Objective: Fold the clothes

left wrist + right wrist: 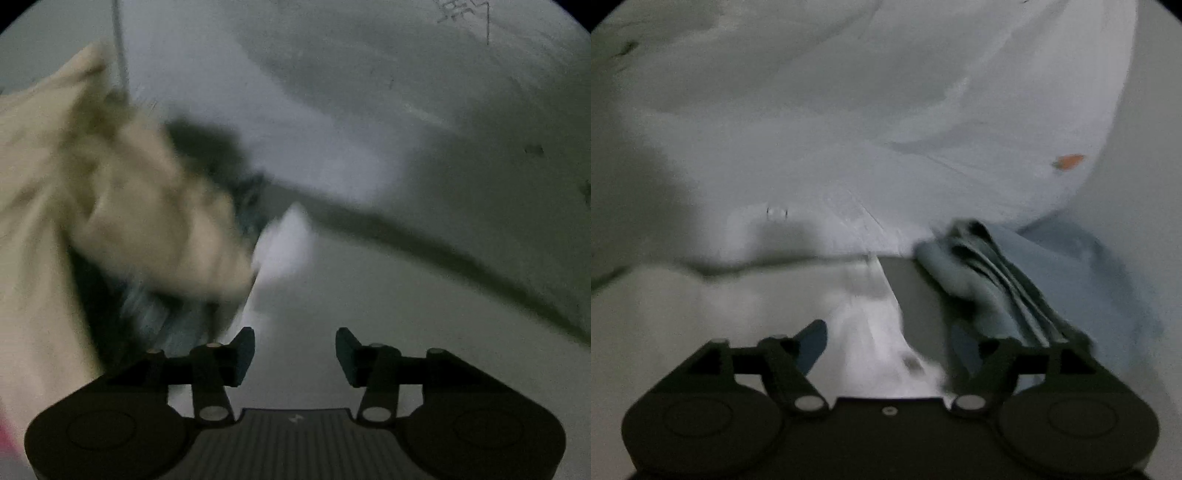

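Biggest thing we've got here is the pale surface (406, 295) we're working on – looks like a bed or padded top, hard to say with the dim light and blur. Spread across it in the right wrist view is a white garment (923, 129) with a small orange mark (1068, 161) near its far right edge; it lies mostly flat, which we'd guess is so it can be folded in place.

Over in the left wrist view there's a rumpled beige garment (110, 203) bunched up on the left, with something dark under it that we can't make out. Probably just the waiting pile.

Next to the white one, a light blue cloth (1034, 280) sits folded in layers, just beside the right gripper (890, 343).

Now the grippers. The right one has its jaws spread wide with a strip of the white fabric running between them – whether the pads are actually touching it, we can't tell, but nothing is pinched. The left gripper (294, 356) is also wide open and empty, hanging over bare surface, well apart from the beige heap.

Our read: we're about to grab a white edge, fold not started.
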Available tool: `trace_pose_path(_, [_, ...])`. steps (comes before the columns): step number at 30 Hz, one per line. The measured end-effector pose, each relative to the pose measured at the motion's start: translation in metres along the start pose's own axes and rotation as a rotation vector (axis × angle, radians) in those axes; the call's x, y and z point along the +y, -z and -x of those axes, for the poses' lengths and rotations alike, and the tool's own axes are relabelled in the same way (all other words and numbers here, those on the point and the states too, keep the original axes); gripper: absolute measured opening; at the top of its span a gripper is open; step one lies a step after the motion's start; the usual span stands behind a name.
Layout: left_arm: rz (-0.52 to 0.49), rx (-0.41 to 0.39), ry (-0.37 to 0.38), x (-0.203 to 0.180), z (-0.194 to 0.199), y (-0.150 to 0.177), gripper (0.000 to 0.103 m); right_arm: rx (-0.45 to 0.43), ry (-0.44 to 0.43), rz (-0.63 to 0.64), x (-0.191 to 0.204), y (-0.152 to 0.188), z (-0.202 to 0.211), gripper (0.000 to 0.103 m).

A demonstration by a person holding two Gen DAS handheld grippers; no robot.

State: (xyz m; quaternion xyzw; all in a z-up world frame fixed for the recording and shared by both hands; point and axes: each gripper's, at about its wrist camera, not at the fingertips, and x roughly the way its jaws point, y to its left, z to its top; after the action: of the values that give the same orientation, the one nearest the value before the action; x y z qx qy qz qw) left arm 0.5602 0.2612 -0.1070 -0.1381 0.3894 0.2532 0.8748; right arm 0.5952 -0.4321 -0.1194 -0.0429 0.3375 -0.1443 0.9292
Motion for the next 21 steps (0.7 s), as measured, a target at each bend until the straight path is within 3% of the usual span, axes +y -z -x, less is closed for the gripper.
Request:
trace_pose_path(4, [0.004,0.051,-0.002,0.032,0.05,0.053,0.059,0.044,0.03,-0.017,-0.023,0.049,0.049,0.079])
trace_pose_path(8, [0.009,0.089,-0.017,0.056,0.091,0.098,0.059,0.081,0.022,-0.18,-0.056,0.09,0.082,0.079])
trace_pose_path(13, [0.118,0.082,-0.004,0.075,0.138,0.145,0.061,0.13,-0.065,-0.411,-0.089,0.144,0.103,0.08])
trace_pose_path(17, [0.141,0.096,-0.01,0.076,0.159,0.175,0.061,0.153,-0.162,-0.569,-0.11,0.178,0.096,0.079])
trace_pose_path(21, [0.157,0.108,-0.017,0.078,0.182,0.196,0.061,0.197,-0.241,-0.711,-0.124,0.197,0.084,0.069])
